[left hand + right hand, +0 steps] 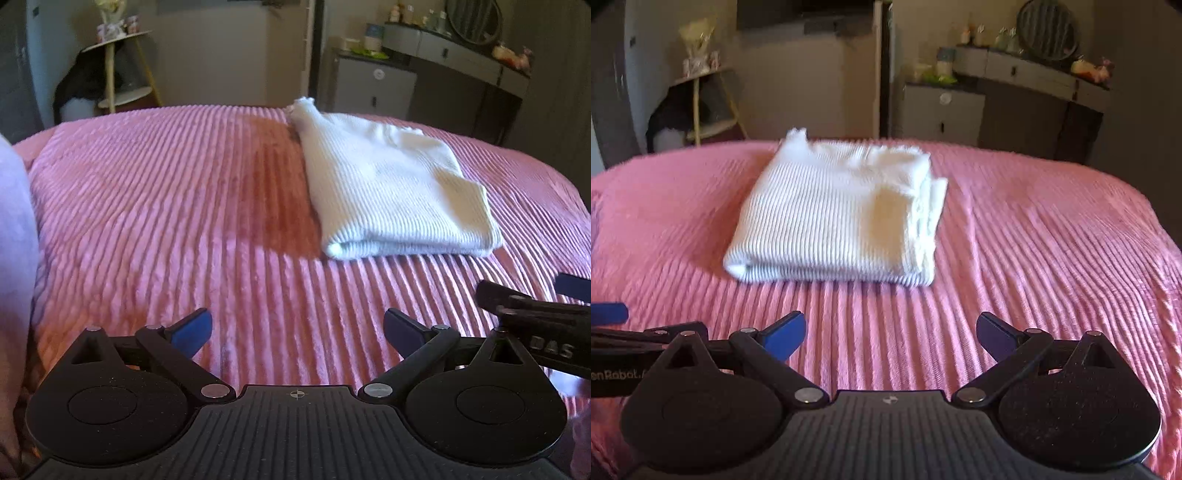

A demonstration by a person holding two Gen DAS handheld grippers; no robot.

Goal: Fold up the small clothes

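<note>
- Nearest us, our left gripper [297,332] and right gripper [891,334] both stand spread wide over the pink ribbed bedspread [166,206], with nothing between the blue fingertips [786,332].
- Beyond them, well apart from either gripper, we see the folded white knit garment [834,214] lying flat on the bedspread, ahead of the right gripper and ahead-right of the left.

Home bedroom, bed covered by pink ribbed plush bedspread [1034,229], grey dressing table with drawers [1027,74], round dark-framed mirror [1047,29], small bottles beside it, tiered round wooden corner shelf [122,66]
</note>
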